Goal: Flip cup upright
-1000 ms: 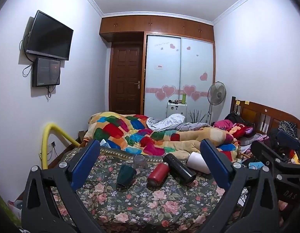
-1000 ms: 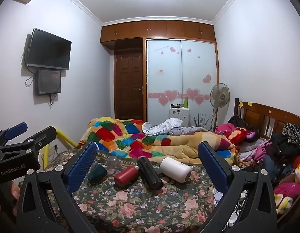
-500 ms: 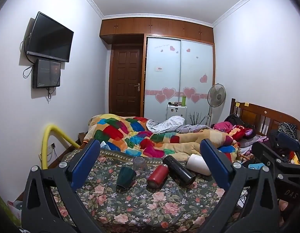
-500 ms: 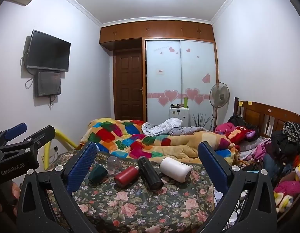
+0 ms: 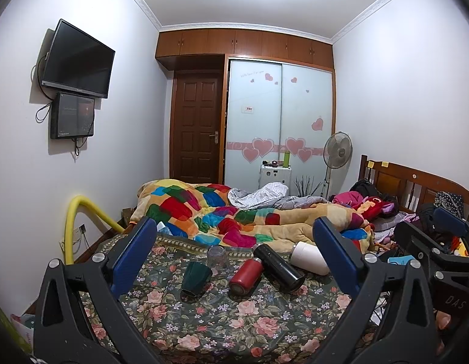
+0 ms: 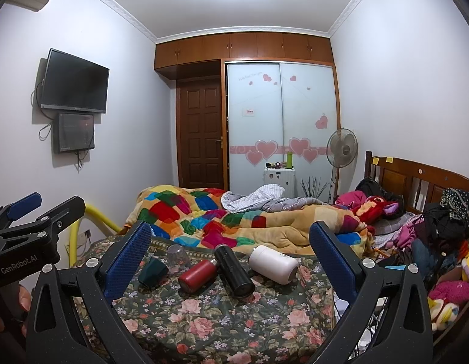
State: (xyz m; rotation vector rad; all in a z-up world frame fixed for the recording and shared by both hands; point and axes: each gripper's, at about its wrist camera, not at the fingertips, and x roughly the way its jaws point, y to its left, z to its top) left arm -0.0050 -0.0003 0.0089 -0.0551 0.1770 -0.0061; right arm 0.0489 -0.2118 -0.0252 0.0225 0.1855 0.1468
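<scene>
On the floral cloth (image 5: 222, 321) a dark green cup (image 5: 195, 278) lies tipped on its side and a clear cup (image 5: 217, 256) stands mouth down behind it. To their right lie a red bottle (image 5: 246, 276), a black bottle (image 5: 278, 268) and a white bottle (image 5: 308, 257). The right wrist view shows the green cup (image 6: 152, 271), clear cup (image 6: 177, 253), red bottle (image 6: 198, 276), black bottle (image 6: 234, 270) and white bottle (image 6: 273, 264). My left gripper (image 5: 234, 254) and right gripper (image 6: 231, 254) are open and empty, held back from the objects.
A colourful patchwork quilt (image 5: 234, 215) is piled just behind the objects. A wooden headboard (image 5: 416, 182) with clothes and toys lies right. A yellow padded rail (image 5: 82, 212) stands left. The left gripper's body (image 6: 28, 242) shows at the left edge of the right wrist view.
Both views have drifted only slightly; the objects have not moved and both grippers stay open.
</scene>
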